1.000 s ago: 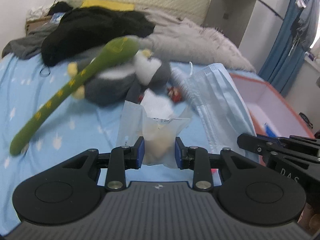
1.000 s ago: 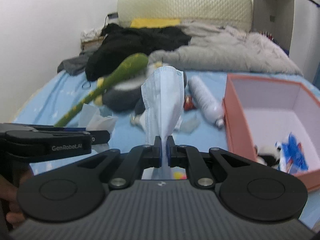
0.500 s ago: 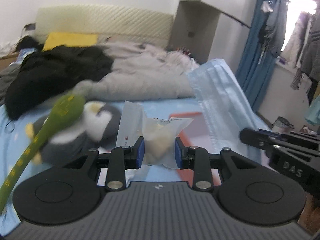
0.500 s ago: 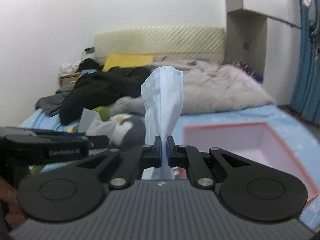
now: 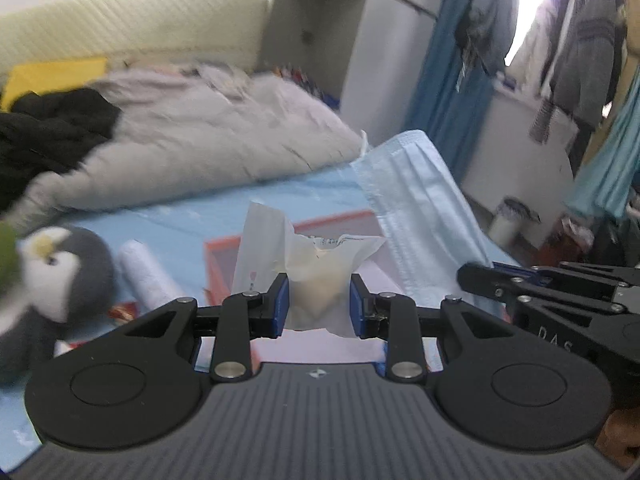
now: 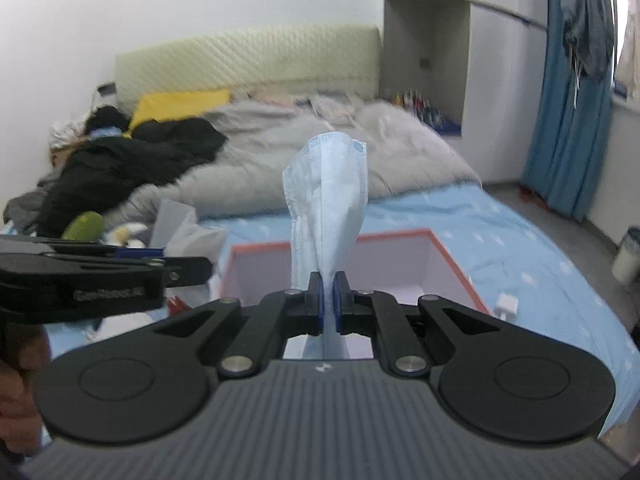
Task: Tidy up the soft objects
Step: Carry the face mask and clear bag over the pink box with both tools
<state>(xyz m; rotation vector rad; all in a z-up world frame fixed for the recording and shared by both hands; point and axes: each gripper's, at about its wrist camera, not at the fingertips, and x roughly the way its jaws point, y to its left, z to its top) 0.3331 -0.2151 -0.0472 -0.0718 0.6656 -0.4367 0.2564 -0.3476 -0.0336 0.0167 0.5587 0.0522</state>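
I'm working in a home bedroom: a bed [image 6: 500, 232] with a pale blue star-print sheet, a quilted cream headboard [image 6: 248, 56], a rumpled grey duvet [image 6: 320, 148], blue curtains [image 6: 572, 120] and clothes hanging by the window [image 5: 580, 48].

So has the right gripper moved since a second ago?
Yes. The right gripper, shut on the face mask, has swung over toward the pink box, which sat off to its right before.

Mask [image 6: 326, 200] lt blue; box [image 6: 452, 258] orange rim, pink inside; sheet [image 6: 500, 232] blue w/ white spots.
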